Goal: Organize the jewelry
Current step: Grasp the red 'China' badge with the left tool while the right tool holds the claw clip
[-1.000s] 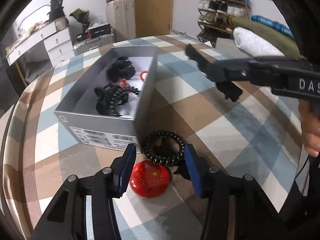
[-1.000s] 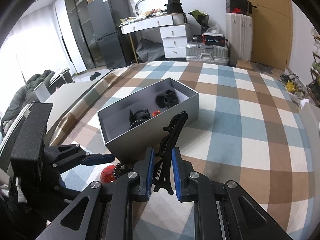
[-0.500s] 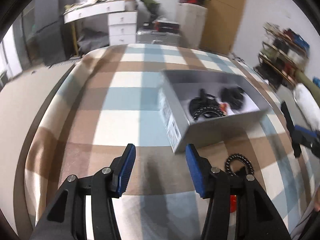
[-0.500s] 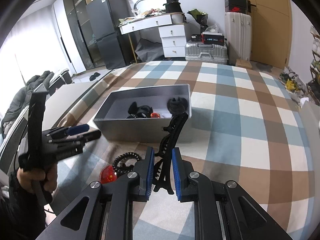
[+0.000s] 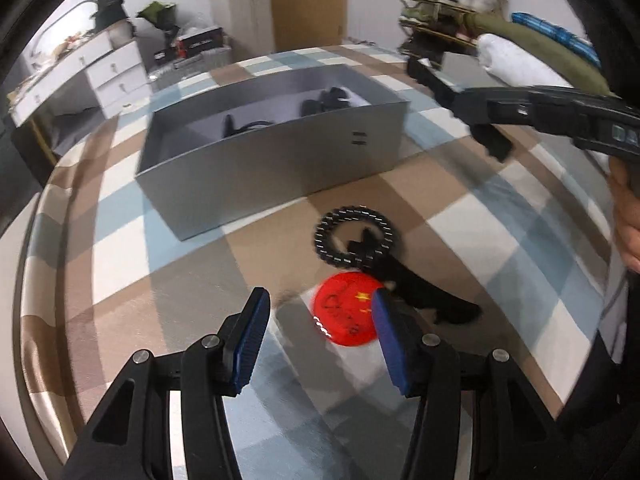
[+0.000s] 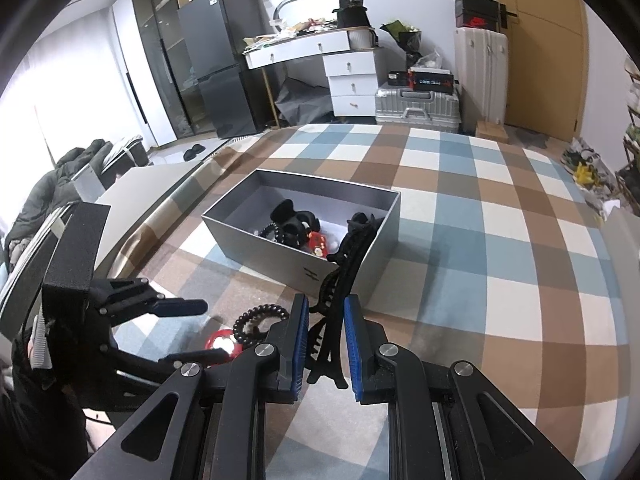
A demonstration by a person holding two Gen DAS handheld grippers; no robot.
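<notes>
My left gripper [image 5: 318, 340] stands open just above the checked cloth, nothing pressed between its blue pads. A red round badge [image 5: 344, 312] lies by its right pad, and a black spiral hair tie [image 5: 354, 236] lies just beyond. My right gripper [image 6: 326, 344] is shut on a long black hair clip [image 6: 346, 264] that sticks up and forward. The grey box [image 6: 248, 236] beyond it holds black hair ties and a small red piece. In the right wrist view the left gripper [image 6: 212, 330] hovers over the badge [image 6: 220, 342] beside the spiral tie [image 6: 260, 316].
The box [image 5: 272, 160] stands long side toward the left gripper. A dark, blurred shape [image 5: 424, 292] runs from the spiral tie toward the right. A hand [image 5: 626, 216] shows at the right edge. The checked cloth stretches to the right of the box.
The left gripper swung off to the left and came back over the badge and spiral tie. The grey box has turned on the cloth. The right gripper kept still with the clip.
</notes>
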